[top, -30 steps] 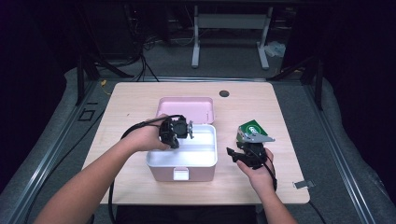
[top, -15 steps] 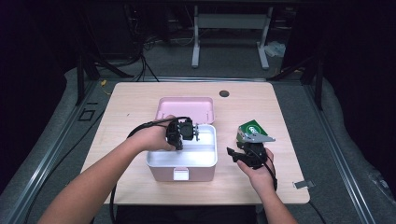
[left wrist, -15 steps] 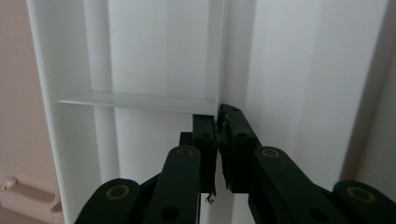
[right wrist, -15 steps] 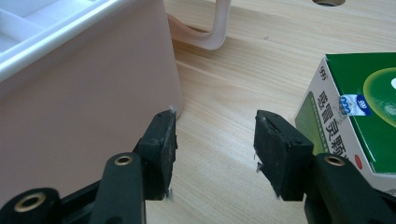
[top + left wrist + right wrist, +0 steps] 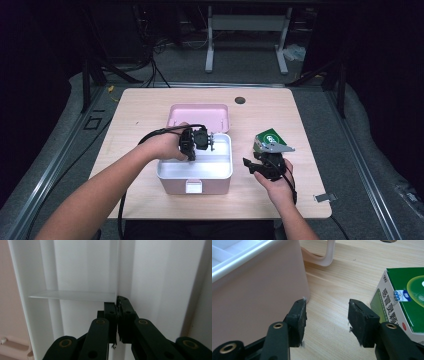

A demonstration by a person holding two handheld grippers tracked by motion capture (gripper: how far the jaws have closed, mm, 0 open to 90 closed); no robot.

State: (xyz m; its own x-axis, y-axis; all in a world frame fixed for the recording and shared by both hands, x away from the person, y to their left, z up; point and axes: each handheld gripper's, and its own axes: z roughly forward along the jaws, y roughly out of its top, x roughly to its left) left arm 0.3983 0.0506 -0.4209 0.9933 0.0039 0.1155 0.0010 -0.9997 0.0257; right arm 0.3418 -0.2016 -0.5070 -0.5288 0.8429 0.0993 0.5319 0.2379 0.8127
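Pink box [image 5: 195, 186] is sitting mid-tabletop [image 5: 145, 105], its lid [image 5: 198, 115] lying open behind it, touching the back edge. We're holding the left claw [image 5: 212, 142] down inside the box's white tray [image 5: 220, 172], near the back wall. In the left gripper view its jaws are pressing together w/ nothing between them, tips right at the corner where a thin white divider [image 5: 72, 295] is meeting a tray wall; they've just been closing the last bit.

We're resting the right claw [image 5: 257, 165] on the tabletop to the right of the box. Its jaws are standing approx. half open, w/ bare wood between them and nothing gripped. In the right gripper view one jaw is sitting just beside the box's pink side wall [image 5: 257, 290], the other near a green-and-white carton [image 5: 404, 302]. Carton is lying on the tabletop, right of the box & apart from it, just beyond the right claw.
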